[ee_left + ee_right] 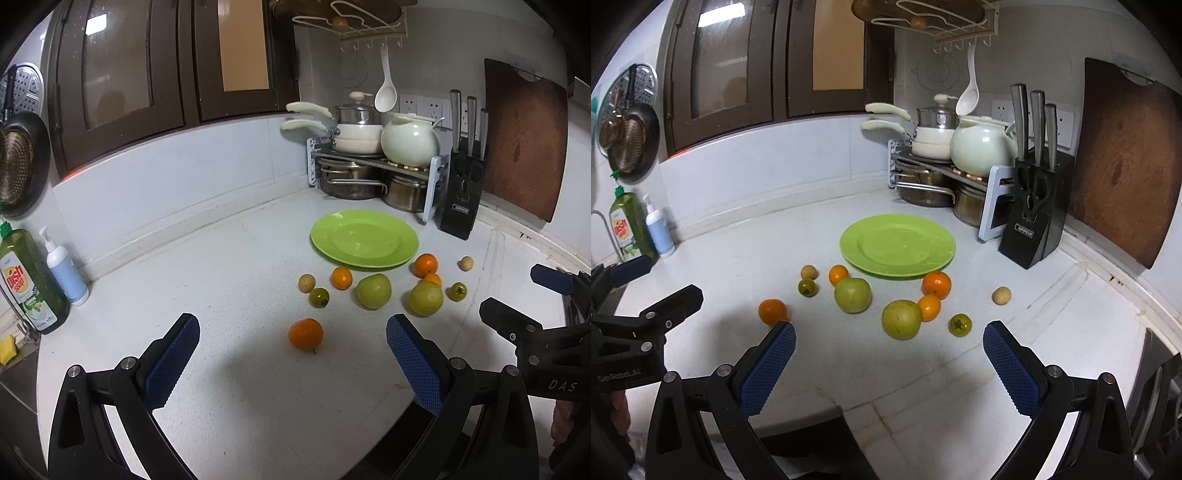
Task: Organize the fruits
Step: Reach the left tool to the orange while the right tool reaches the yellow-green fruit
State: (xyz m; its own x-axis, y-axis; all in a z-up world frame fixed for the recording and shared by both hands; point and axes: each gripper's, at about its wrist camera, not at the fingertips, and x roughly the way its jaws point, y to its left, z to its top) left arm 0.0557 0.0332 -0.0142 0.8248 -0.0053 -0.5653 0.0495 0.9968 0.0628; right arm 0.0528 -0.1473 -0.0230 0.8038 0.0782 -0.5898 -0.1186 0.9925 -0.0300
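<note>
White counter [221, 258], bare green plate [364, 238], fruit scattered before it. Left gripper [291, 341] and right gripper [888, 345] both spread wide, empty. Straddle the near orange [306, 333] squarely, squeeze gently.

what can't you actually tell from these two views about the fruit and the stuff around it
- Lower pots: both views, the rack shelf covers their tops.
- Knife blades: both views, sunk in the knife block.
- Small orange: left wrist view, lower half hidden behind the green fruit.
- Small round fruits: too small to identify.
</note>
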